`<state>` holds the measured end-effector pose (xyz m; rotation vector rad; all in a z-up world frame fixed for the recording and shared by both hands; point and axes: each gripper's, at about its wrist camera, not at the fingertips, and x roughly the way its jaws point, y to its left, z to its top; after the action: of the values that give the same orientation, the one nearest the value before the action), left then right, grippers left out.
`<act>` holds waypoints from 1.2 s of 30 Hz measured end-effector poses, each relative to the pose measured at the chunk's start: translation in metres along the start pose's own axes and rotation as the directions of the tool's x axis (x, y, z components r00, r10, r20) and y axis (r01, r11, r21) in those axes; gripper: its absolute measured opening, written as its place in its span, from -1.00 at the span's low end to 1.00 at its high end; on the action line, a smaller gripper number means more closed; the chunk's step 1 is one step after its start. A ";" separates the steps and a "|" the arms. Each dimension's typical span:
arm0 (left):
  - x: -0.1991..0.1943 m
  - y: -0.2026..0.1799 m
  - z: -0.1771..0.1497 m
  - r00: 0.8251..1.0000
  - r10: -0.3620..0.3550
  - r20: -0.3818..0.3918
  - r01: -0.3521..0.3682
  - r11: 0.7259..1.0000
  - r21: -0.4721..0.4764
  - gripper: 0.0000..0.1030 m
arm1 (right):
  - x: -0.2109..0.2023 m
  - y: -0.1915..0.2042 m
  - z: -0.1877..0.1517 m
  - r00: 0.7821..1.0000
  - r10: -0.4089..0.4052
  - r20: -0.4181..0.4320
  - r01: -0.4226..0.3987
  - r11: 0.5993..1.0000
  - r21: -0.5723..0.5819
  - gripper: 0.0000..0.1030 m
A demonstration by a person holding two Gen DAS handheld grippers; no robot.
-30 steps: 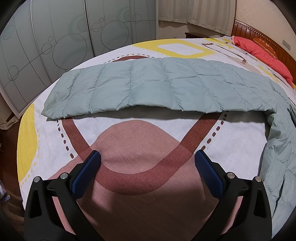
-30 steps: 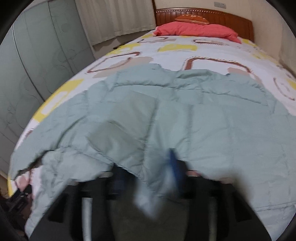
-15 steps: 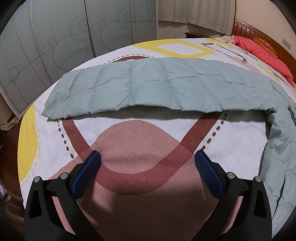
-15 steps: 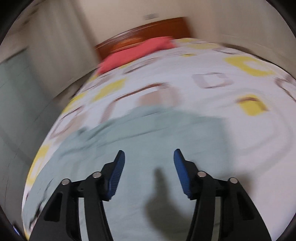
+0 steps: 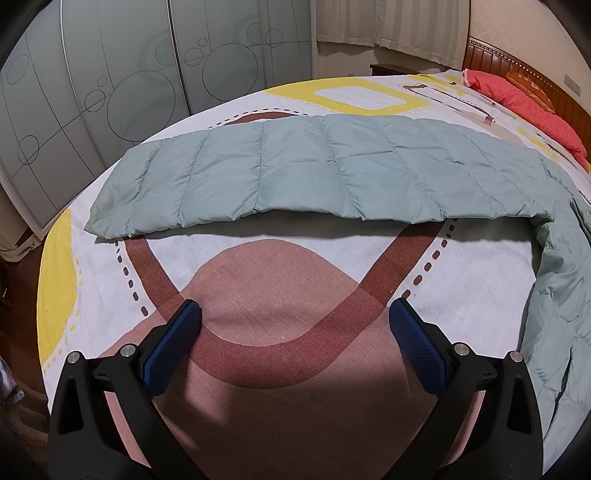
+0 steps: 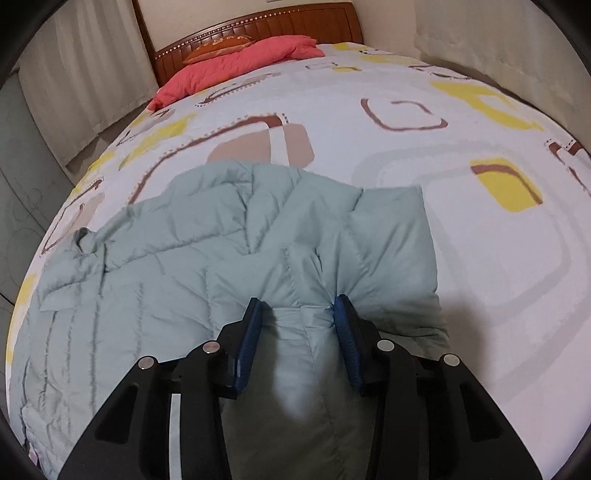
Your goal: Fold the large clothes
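Note:
A pale green quilted down garment (image 5: pixel 332 170) lies across the patterned bedsheet (image 5: pixel 280 280). One long part stretches along the far side and another part trails down the right edge. My left gripper (image 5: pixel 295 314) hovers open over bare sheet, well short of the garment, with nothing between its blue pads. In the right wrist view the same garment (image 6: pixel 184 266) lies crumpled on the bed. My right gripper (image 6: pixel 299 306) is at its near right edge. Its jaws are closing, and a bunched fold of the fabric is pinched between the pads.
A red pillow (image 6: pixel 236 62) lies against the wooden headboard (image 6: pixel 258 26) at the far end. Frosted wardrobe doors (image 5: pixel 110 81) and curtains (image 5: pixel 388 22) stand beyond the bed's left side. A wall (image 6: pixel 498 40) runs along the bed's right side.
My right gripper swung across the garment, with the view blurred midway, narrowed its jaws and now pinches a fold at the near right edge. The left gripper has not moved.

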<state>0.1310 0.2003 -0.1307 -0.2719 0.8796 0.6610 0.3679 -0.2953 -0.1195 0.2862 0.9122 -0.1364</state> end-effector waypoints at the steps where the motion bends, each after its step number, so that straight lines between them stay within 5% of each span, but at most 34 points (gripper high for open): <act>1: 0.000 0.000 0.000 1.000 0.000 0.000 0.000 1.000 0.000 0.96 | -0.008 0.004 -0.002 1.000 0.002 0.012 -0.002 1.000 -0.007 -0.20; 13: 0.000 -0.001 0.000 1.000 -0.002 0.001 0.002 1.000 -0.001 0.96 | -0.022 0.040 -0.039 1.000 0.024 -0.002 -0.024 0.997 -0.076 -0.09; 16: 0.001 0.001 0.000 1.000 -0.002 0.002 0.002 1.000 -0.002 0.96 | -0.040 0.046 -0.051 0.999 0.024 0.037 -0.021 0.996 -0.082 0.14; 30: 0.000 0.001 0.000 1.000 -0.012 -0.007 0.012 1.000 -0.009 0.96 | -0.018 0.057 -0.072 1.000 -0.005 0.015 0.007 0.991 -0.136 0.24; 36: -0.001 0.016 0.006 0.995 -0.093 -0.023 0.091 0.993 -0.077 0.96 | -0.019 0.056 -0.072 1.000 0.004 0.022 -0.001 0.992 -0.128 0.26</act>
<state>0.1241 0.2153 -0.1258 -0.3878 0.8635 0.6064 0.3150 -0.2198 -0.1357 0.1663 0.8947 -0.0785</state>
